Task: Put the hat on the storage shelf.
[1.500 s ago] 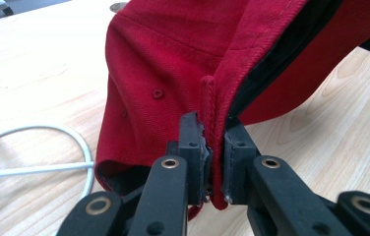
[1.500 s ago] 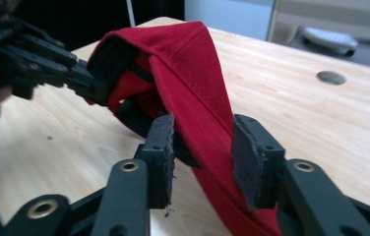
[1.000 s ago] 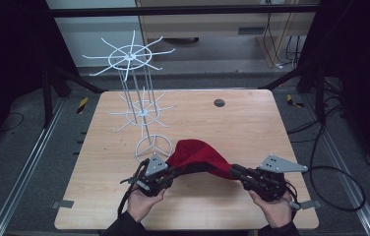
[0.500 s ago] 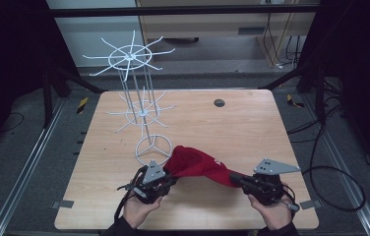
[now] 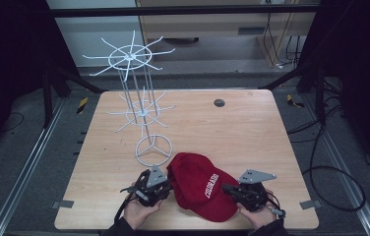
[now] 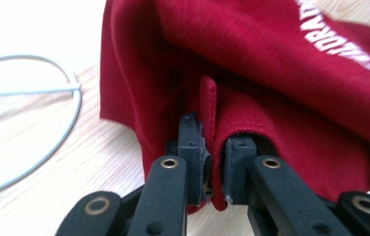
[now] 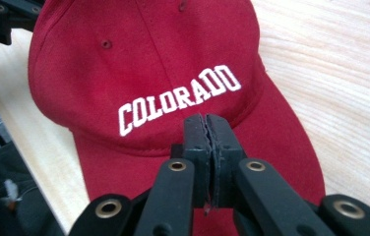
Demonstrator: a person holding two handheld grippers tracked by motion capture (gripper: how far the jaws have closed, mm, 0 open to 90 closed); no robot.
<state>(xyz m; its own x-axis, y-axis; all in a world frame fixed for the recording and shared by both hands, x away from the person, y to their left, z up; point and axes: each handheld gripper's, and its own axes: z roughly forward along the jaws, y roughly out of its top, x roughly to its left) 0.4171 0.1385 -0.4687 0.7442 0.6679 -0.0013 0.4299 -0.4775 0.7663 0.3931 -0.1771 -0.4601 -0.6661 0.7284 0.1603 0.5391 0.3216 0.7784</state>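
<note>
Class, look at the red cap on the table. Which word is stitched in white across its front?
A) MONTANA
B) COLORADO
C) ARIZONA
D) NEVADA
B: in the right gripper view the red cap shows white stitched letters that spell COLORADO above its brim.

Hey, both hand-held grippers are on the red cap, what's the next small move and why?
Probably lift the cap off the table toward the wire rack. The left hand-held gripper pinches its back edge, and the right hand-held gripper looks shut at the brim.
</note>
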